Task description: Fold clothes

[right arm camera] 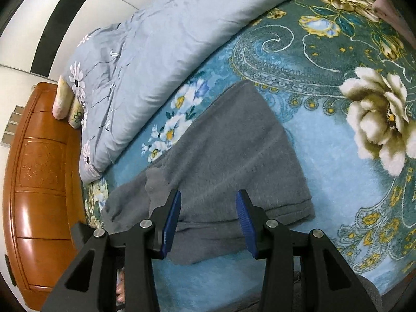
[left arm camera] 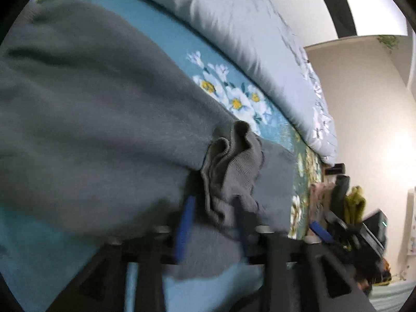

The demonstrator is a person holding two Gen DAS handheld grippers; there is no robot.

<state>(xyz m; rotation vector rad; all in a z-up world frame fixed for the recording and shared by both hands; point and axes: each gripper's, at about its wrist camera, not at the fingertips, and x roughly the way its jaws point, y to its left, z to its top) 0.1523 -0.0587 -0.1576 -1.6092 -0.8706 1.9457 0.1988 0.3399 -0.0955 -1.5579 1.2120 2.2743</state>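
A grey fleece garment (left arm camera: 91, 104) lies spread on the blue floral blanket (left arm camera: 169, 39). Its ribbed cuff (left arm camera: 234, 161) is bunched up right in front of my left gripper (left arm camera: 213, 202). The cuff sits between the fingers, with a dark gap beside the blue left pad (left arm camera: 186, 223), so the gripper is open. This view is blurred. In the right wrist view the same garment (right arm camera: 228, 150) lies folded flat. My right gripper (right arm camera: 209, 195) hangs over its near edge, open, with nothing pinched.
A pale grey-blue duvet (right arm camera: 169, 39) is heaped along the far side of the blanket (right arm camera: 325, 143). A wooden headboard (right arm camera: 39, 169) with pillows (right arm camera: 61, 98) bounds the left. Beyond the bed edge are olive and pink clothes (left arm camera: 353, 202) and a white wall (left arm camera: 364, 104).
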